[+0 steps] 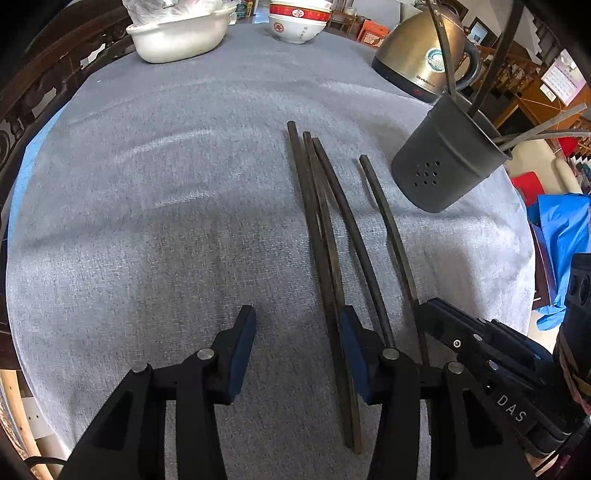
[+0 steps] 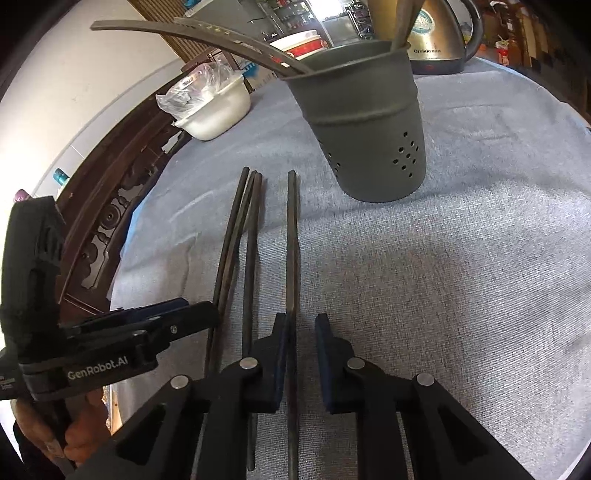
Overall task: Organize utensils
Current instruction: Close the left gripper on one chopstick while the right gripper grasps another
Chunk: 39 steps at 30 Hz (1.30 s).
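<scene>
The dark grey utensil holder (image 2: 364, 125) stands upright toward the far right of the grey tablecloth (image 1: 166, 206), its perforated wall facing the cameras; several long dark utensils (image 2: 207, 40) lean out over its rim; behind it sits a metal kettle (image 1: 417, 55), and at the far edge a white basin (image 1: 177, 35) holding crumpled plastic and stacked red-and-white bowls (image 1: 298, 22).

Four dark chopsticks lie lengthwise on the cloth near the middle; three chopsticks (image 1: 321, 229) are bunched, touching or crossing; the single chopstick (image 2: 292, 258) lies apart on their right, nearer the holder.

The right gripper (image 2: 300, 362) is low over the near end of the single chopstick, jaws partly apart with the stick between them, no pad seen pressing it; the left gripper (image 1: 297, 354) is wide open and empty, its right finger over the bunched three.

Bare cloth spreads to the left edge.
</scene>
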Each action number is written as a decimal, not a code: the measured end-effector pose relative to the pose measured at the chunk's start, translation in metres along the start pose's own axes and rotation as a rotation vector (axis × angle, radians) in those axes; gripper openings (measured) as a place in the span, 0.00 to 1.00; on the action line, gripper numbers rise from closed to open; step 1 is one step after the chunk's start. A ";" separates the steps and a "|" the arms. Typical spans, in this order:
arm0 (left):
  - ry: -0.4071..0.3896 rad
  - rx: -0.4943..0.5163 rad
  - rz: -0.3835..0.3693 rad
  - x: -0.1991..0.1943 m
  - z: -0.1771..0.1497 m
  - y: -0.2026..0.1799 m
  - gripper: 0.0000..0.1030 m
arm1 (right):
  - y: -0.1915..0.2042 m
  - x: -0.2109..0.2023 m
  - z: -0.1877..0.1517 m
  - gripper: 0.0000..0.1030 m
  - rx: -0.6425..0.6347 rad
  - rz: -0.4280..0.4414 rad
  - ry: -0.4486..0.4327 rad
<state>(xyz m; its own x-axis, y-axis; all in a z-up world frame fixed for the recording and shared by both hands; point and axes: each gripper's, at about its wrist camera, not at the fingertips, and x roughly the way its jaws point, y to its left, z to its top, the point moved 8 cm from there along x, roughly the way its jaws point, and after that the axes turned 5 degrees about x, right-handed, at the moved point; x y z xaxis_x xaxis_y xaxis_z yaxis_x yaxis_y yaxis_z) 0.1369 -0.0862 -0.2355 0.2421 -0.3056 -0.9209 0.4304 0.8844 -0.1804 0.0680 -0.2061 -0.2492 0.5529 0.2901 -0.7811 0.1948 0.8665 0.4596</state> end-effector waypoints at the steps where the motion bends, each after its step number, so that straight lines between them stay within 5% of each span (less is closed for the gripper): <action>1: -0.002 0.001 0.002 0.001 0.002 -0.001 0.45 | -0.001 -0.001 0.000 0.17 0.001 0.002 0.000; 13: 0.003 -0.013 -0.021 -0.006 -0.002 0.003 0.44 | -0.003 -0.001 -0.001 0.17 0.015 0.018 -0.004; 30: 0.013 -0.036 0.058 0.002 0.007 0.002 0.43 | -0.004 -0.002 -0.002 0.16 0.025 0.031 -0.012; 34: 0.000 -0.022 0.078 0.003 0.011 0.000 0.32 | -0.001 -0.002 -0.002 0.16 0.001 0.008 -0.020; 36: -0.002 -0.017 0.096 0.004 0.012 0.001 0.14 | 0.002 -0.001 -0.002 0.16 -0.019 -0.004 -0.021; 39: -0.004 -0.018 0.082 0.005 0.013 0.005 0.07 | 0.005 0.002 -0.003 0.13 -0.047 -0.035 -0.017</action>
<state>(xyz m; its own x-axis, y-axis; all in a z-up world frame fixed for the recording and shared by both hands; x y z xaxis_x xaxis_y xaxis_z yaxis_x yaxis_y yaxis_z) 0.1511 -0.0879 -0.2363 0.2789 -0.2335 -0.9315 0.3931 0.9128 -0.1111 0.0674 -0.1995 -0.2497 0.5603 0.2526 -0.7889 0.1764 0.8942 0.4115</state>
